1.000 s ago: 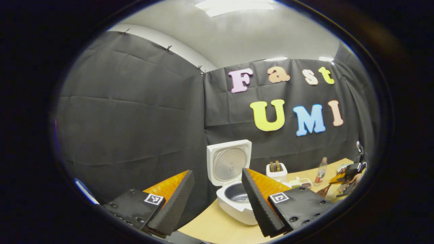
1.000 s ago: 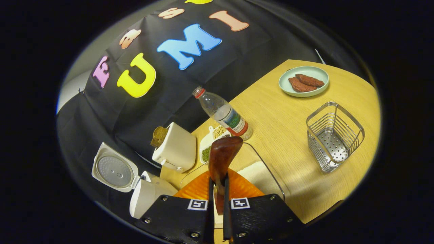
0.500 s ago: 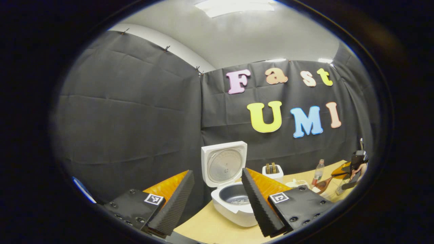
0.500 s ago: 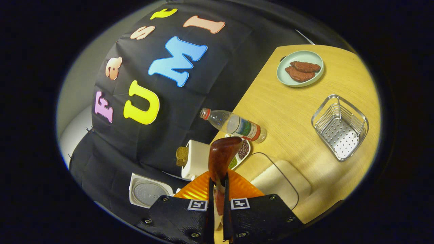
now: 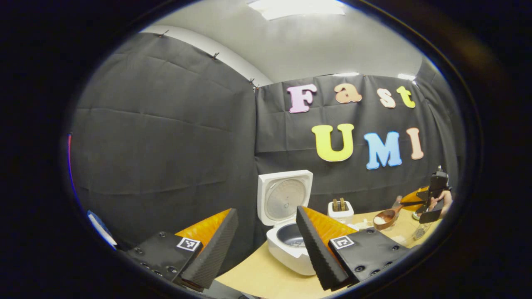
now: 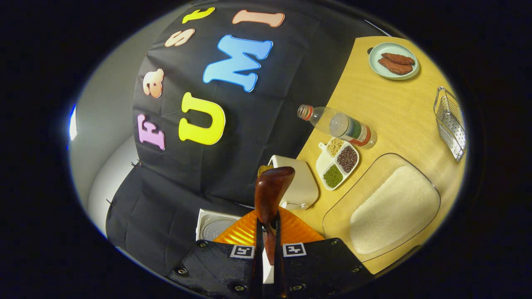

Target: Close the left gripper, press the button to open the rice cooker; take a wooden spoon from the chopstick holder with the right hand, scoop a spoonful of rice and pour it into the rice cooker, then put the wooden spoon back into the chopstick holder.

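Left gripper (image 5: 266, 243) sits at the bottom of the left gripper view, jaws spread wide, nothing between them. Rice cooker (image 5: 291, 245) stands lower centre on the table (image 5: 257, 278), lid up (inner pot visible behind the right finger). At the right edge of that view, the right gripper (image 5: 417, 203), in a hand (image 5: 442, 201), holds the wooden spoon (image 5: 386, 216) level above the table, white rice in its bowl. In the right gripper view, jaws are clamped tight on the spoon handle, bowl's back at centre frame. Chopstick holder (image 6: 451, 122), a wire basket, sits at the right edge; glass rice tray (image 6: 390, 211) lower right; toaster (image 6: 297, 187), bean dish (image 6: 338, 162), bottle (image 6: 341, 126), plate (image 6: 392, 62) farther up.
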A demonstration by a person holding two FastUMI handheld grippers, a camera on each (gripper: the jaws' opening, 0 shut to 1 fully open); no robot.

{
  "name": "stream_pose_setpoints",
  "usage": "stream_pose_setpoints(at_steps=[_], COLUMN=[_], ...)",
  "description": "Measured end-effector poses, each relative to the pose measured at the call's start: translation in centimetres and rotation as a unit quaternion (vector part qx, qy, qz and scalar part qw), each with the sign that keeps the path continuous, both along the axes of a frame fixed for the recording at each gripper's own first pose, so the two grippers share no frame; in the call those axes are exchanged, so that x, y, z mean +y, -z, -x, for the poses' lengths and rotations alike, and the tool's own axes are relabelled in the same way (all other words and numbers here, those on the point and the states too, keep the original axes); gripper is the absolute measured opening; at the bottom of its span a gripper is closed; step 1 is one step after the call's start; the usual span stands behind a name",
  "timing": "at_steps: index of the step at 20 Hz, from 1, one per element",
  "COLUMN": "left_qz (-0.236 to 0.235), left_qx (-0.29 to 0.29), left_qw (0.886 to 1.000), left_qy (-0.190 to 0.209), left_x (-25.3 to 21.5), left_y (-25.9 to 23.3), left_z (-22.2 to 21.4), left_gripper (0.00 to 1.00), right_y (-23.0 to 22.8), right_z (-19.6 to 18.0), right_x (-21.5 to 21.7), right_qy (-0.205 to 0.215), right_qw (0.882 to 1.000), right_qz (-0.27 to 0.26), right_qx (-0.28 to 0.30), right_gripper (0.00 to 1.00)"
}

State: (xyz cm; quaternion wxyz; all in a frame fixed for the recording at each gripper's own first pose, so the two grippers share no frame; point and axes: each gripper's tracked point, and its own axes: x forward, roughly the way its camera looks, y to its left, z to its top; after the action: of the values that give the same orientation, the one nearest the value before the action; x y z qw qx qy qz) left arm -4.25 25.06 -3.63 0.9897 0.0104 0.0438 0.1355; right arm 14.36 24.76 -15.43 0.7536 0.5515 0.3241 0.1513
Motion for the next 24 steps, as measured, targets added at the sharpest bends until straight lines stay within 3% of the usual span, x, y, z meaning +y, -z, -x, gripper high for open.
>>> stream_pose_setpoints(at_steps=[12, 18, 24], left_qz=[0.007, 0.003, 0.0], left_qx=[0.012, 0.019, 0.032], left_qw=[0.997, 0.993, 0.989], left_qy=[-0.073, -0.114, -0.147], left_x=[6.1, 8.7, 10.4], left_y=[1.7, 2.0, 2.4], left_z=[4.8, 7.7, 9.7], left_gripper=[0.99, 0.99, 0.99], right_y=[-4.1, -3.7, -1.1], right_z=[-0.7, -0.5, -0.5], right_x=[13.8, 19.8, 24.2], right_qy=[-0.101, -0.14, -0.175], right_qw=[0.993, 0.987, 0.976], right_qz=[0.016, 0.029, 0.089], right_qx=[-0.057, -0.069, -0.09], right_gripper=[0.1, 0.1, 0.1])
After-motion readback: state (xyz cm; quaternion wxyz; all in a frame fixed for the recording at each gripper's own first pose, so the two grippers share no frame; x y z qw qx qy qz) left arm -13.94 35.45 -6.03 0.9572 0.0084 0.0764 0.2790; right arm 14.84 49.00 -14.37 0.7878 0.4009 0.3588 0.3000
